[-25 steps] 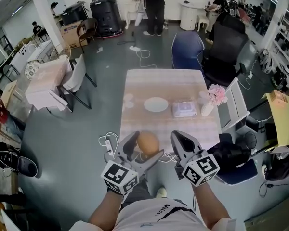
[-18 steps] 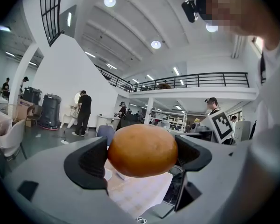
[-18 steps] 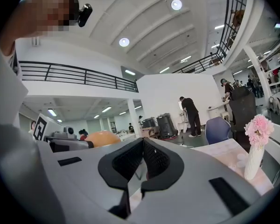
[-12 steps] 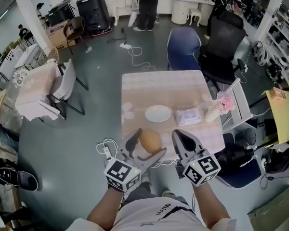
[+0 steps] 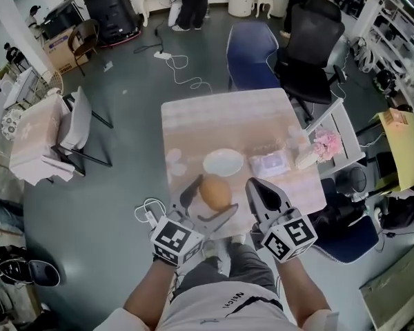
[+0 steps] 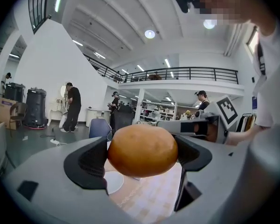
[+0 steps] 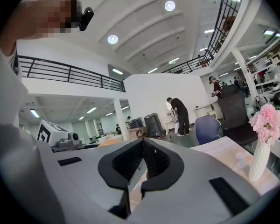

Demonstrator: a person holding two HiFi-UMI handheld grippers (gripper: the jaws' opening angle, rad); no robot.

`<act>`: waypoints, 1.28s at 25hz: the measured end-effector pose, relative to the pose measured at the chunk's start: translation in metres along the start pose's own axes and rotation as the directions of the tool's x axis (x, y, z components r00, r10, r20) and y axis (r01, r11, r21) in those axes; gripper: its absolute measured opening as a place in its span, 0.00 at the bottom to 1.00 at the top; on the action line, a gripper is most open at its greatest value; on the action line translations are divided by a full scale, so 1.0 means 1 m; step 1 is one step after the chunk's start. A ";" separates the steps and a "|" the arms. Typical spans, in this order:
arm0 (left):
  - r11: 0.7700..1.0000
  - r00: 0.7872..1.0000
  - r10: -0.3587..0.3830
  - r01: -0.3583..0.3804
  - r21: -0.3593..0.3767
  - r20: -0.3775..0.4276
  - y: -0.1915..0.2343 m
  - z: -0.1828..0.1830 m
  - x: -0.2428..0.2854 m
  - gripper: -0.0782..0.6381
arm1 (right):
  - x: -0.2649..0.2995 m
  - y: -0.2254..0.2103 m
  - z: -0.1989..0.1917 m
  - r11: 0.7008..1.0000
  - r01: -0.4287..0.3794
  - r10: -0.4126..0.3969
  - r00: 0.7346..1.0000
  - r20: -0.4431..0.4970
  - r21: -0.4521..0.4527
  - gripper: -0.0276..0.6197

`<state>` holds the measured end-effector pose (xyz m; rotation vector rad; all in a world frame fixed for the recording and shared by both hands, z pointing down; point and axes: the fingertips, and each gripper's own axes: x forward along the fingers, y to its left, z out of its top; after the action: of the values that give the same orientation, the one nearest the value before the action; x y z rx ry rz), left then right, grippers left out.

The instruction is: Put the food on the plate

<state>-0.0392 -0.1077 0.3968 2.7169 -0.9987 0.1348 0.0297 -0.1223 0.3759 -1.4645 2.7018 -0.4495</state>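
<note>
Carry step: our left gripper (image 5: pixel 211 200) clamps the bun (image 5: pixel 214 192) in the air over the table's (image 5: pixel 193 116) near edge, short of the plate (image 5: pixel 223 163). Right gripper (image 5: pixel 260 187) is closed and empty. Next we reach forward, lower, release. Since a second ago, the plate sits nearer the bun.

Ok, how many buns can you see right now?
1: a brown bun held in the left gripper over the table's near edge, short of the white plate. No others visible.
</note>
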 end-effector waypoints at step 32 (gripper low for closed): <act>0.990 0.962 0.028 0.010 0.139 -0.270 0.123 -0.192 0.153 0.72 | 0.124 -0.129 -0.146 0.998 0.014 -0.010 0.997 -0.074 0.062 0.07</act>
<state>-0.0034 -0.2442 0.6324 2.7169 -0.9524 0.5833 0.0415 -0.2568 0.5636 -1.4776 2.7088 -0.5951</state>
